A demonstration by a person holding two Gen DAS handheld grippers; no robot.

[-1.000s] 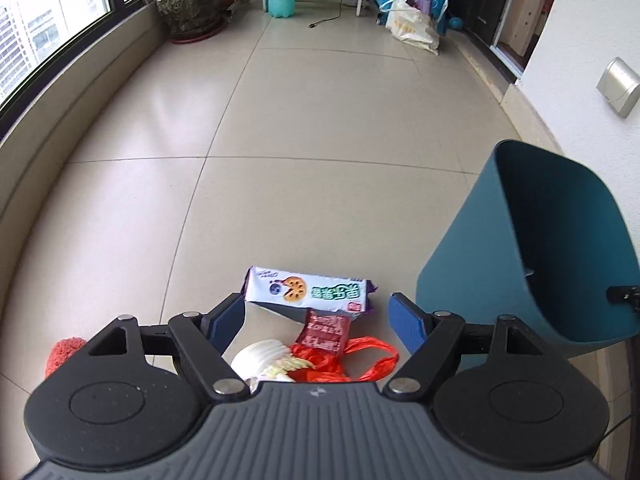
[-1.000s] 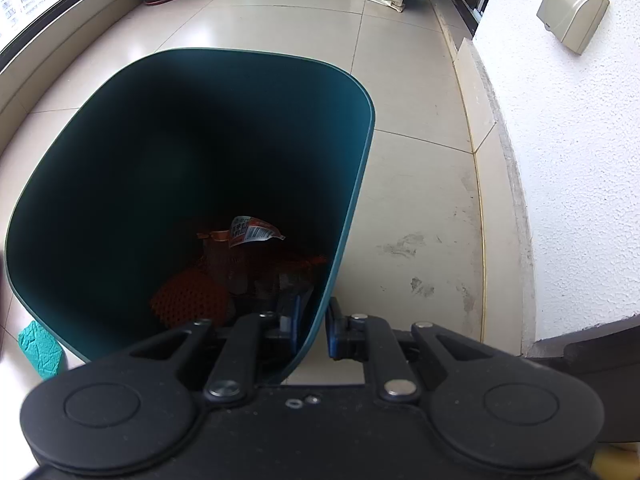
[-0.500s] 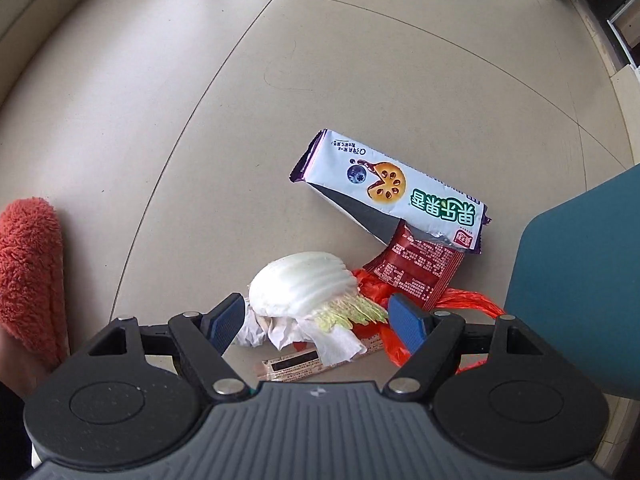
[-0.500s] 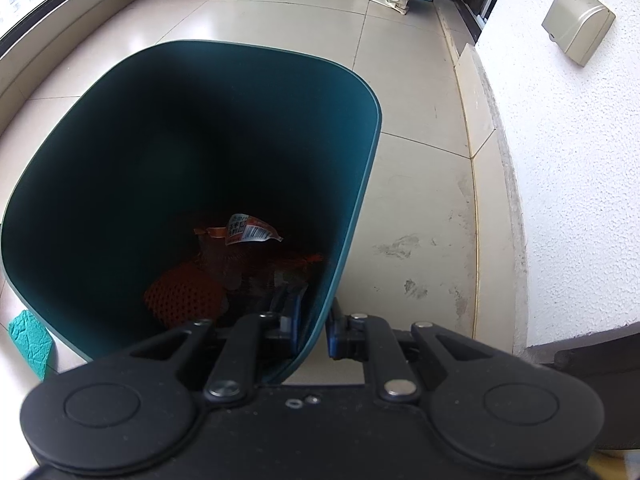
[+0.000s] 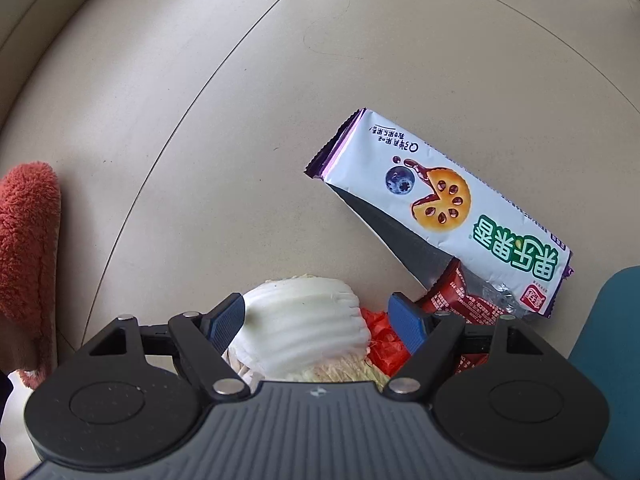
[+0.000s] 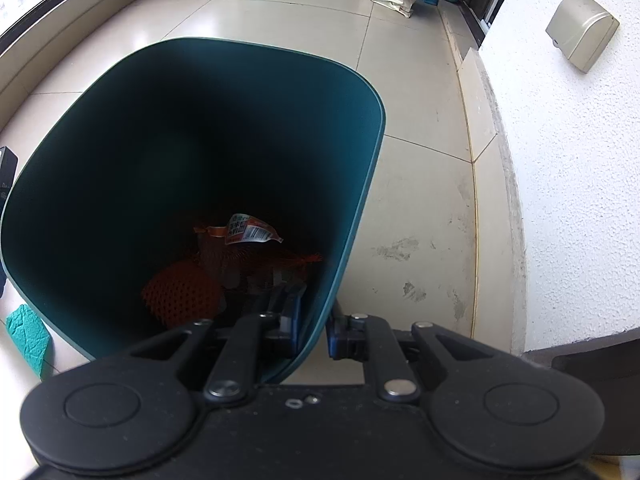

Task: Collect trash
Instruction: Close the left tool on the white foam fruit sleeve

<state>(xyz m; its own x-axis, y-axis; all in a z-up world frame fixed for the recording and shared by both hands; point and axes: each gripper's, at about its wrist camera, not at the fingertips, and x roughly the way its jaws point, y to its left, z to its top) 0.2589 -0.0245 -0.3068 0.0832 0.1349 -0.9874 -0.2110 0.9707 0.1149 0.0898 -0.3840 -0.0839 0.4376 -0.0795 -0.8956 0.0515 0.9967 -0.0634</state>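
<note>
The big teal bin [image 6: 192,128] stands on the floor [image 6: 420,200] near the white wall [image 6: 580,200]. The right claw [image 6: 314,326] is nearly shut, and its two blue pads pinch the bin's thin near rim, one pad inside and one outside. Deep in the bin lies an orange net bag [image 6: 180,294] and a small wrapper with a barcode [image 6: 250,234]. The bottom of the bin is very dark, so other things down there are hard to make out. A bit of something teal and bumpy [image 6: 28,334] lies on the floor just left of the bin, and part of it is cut off.

The left claw [image 5: 316,320] points down at a small pile of trash on the floor. Its jaws stand wide open and hold nothing. A white piece of cabbage [image 5: 304,328] sits between the two blue pads, with the left pad just beside it. Under the cabbage is some crumpled white paper, mostly hidden. To the right is a red plastic bag [image 5: 384,340] and a dark red packet [image 5: 468,300], both partly hidden by the claw. A long white and purple cookie wrapper [image 5: 440,208] lies past them, and its far end rests on the red packet. The bin's teal side shows at the right edge. A fuzzy red slipper [image 5: 28,248] is at the left edge, cut off.
</note>
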